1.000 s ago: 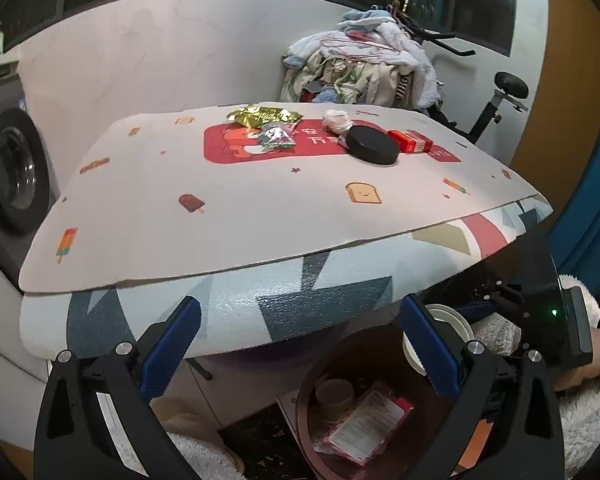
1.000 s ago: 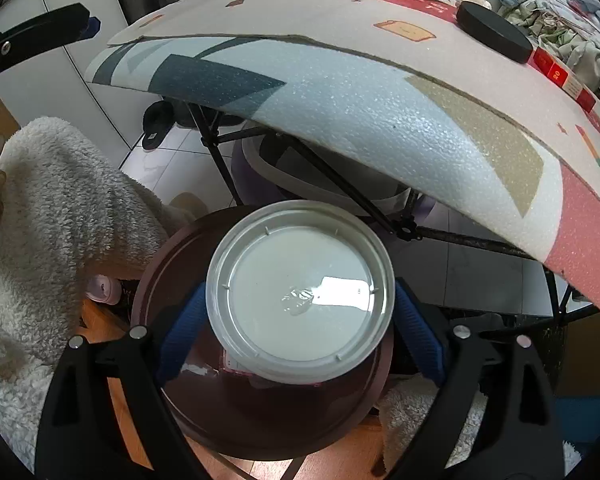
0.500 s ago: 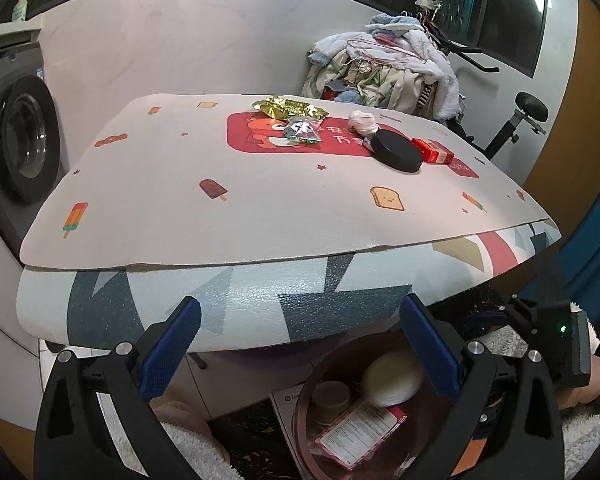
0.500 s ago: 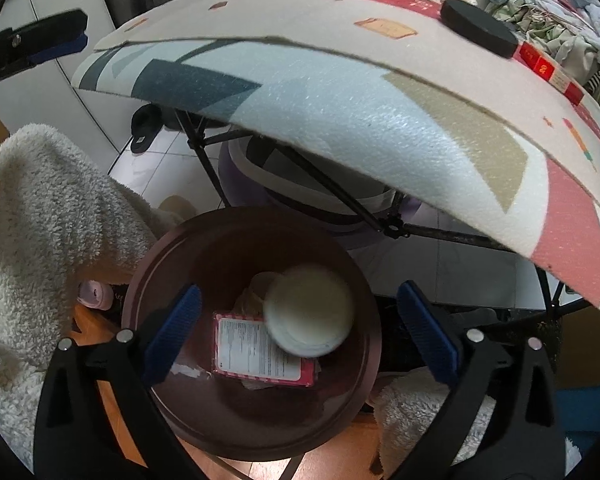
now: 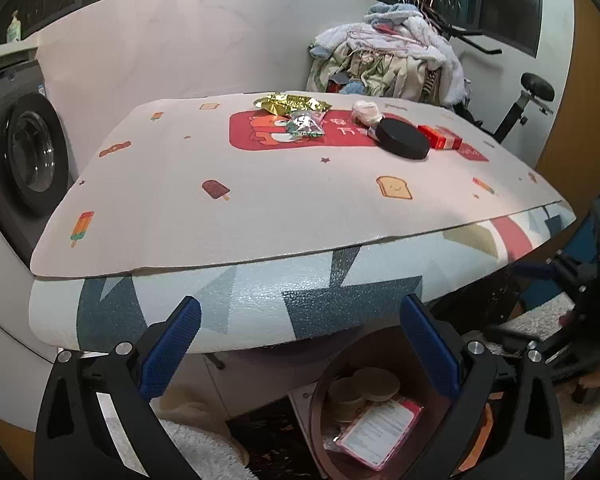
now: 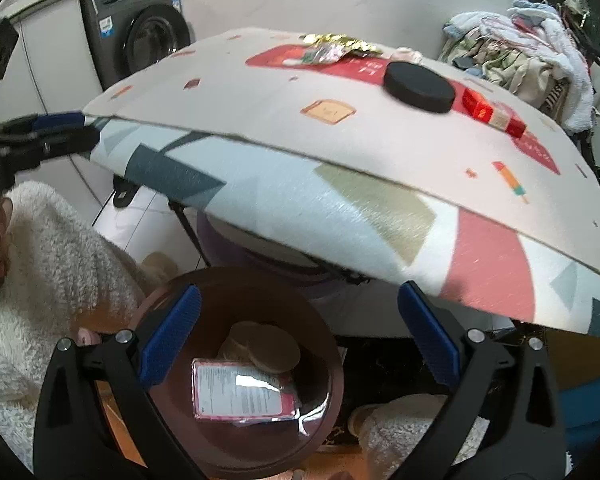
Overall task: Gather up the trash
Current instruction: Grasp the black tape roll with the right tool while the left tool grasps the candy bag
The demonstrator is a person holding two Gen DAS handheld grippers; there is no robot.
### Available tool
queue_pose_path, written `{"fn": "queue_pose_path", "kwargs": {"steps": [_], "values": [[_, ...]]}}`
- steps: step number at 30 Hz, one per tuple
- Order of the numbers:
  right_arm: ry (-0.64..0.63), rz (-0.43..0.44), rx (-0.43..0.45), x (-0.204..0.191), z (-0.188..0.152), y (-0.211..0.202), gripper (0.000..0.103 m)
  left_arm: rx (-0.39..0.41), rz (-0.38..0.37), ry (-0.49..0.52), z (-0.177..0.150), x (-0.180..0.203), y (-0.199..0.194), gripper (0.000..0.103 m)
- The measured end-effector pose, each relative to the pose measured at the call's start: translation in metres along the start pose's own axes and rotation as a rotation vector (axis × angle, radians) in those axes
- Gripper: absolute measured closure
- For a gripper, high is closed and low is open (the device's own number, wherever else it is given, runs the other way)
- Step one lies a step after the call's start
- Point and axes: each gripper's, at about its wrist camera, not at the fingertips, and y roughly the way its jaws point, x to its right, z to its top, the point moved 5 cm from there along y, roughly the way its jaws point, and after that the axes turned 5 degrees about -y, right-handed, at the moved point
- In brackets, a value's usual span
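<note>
On the table mat [image 5: 260,200] lie a gold wrapper [image 5: 290,102], a clear green wrapper [image 5: 306,126], a crumpled tissue [image 5: 366,112], a black round lid [image 5: 402,140] and a red box [image 5: 440,138]. Under the table's front edge stands a brown bin [image 6: 228,304]. In it are a round white lid [image 6: 274,348] and a pink packet [image 6: 240,396]. My right gripper [image 6: 298,340] hangs open and empty over the bin. Just before the table edge, my left gripper [image 5: 300,348] is also open with nothing between its fingers.
A washing machine [image 5: 28,152] stands to the left. A heap of clothes [image 5: 388,56] and an exercise bike [image 5: 532,92] are behind the table. Black table legs [image 6: 188,224] cross beside the bin. A fluffy white sleeve [image 6: 52,260] is on the left.
The right gripper opened and let go of the white lid, which dropped into the bin. That gripper then rose and tilted up toward the table. The left gripper stayed put.
</note>
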Motion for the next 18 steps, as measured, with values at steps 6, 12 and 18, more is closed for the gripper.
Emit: {"fn": "queue_pose_path", "kwargs": {"steps": [6,12,18], "values": [[0.045,-0.01,0.054,0.016,0.008,-0.011,0.006,0.005,0.031,0.005,0.001,0.001,0.0,0.006],[0.119,-0.016,0.082,0.045,0.021,-0.02,0.006,0.03,-0.023,-0.055,0.014,-0.009,-0.006,0.006],[0.143,-0.054,0.1,0.093,0.059,-0.019,0.006,0.092,0.004,-0.039,0.056,-0.017,-0.01,0.006]]}}
